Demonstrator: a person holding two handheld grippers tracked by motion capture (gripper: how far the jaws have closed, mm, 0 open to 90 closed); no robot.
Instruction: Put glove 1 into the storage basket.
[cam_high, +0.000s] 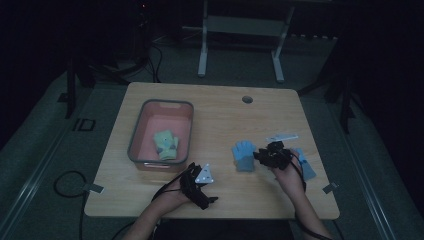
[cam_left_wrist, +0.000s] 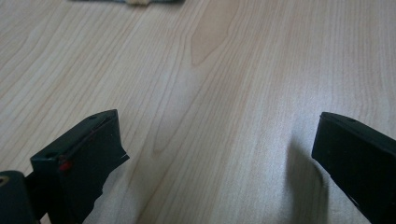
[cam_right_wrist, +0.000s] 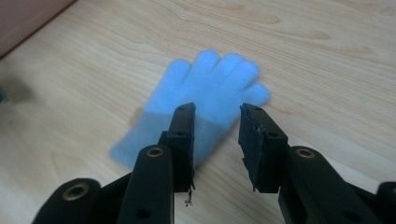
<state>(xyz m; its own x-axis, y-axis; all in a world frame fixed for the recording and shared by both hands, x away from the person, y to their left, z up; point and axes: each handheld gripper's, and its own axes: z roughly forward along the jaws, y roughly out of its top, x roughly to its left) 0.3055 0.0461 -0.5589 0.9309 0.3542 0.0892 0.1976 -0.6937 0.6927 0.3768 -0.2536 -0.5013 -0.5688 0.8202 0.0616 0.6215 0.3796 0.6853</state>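
Pink plastic marks the landmark: a pink bin (cam_high: 161, 131) with a grey rim sits on the left half of the wooden tabletop (cam_high: 220, 107), and a pale green glove (cam_high: 166, 144) lies inside it. Just in front of the bin's near right corner, the left gripper (cam_high: 200, 182) rests low over bare wood; in the left gripper view its fingers (cam_left_wrist: 81, 161) stand wide apart with nothing between them.

Further right of the bin, a blue glove (cam_high: 244, 155) lies flat on the tabletop, its finger end pointing away from the person. The right gripper (cam_high: 263, 155) hovers at that glove's right edge. In the right gripper view its fingers (cam_right_wrist: 183, 135) are parted a little, with the blue glove (cam_right_wrist: 212, 88) beyond and below them and nothing pinched.

The work in hand looks like collecting gloves into the bin, with this blue one next. To do it well, the gripper should come down over the cuff, where the fabric is thickest, and close on a good fold, not skim the surface; a thin pinch could slip out during the carry.

A second blue glove (cam_high: 306, 164) lies partly under the right hand, and a pale flat strip (cam_high: 282, 136) lies just behind it. The path from the blue glove to the bin looks open, though the left gripper sits near the bin's corner.
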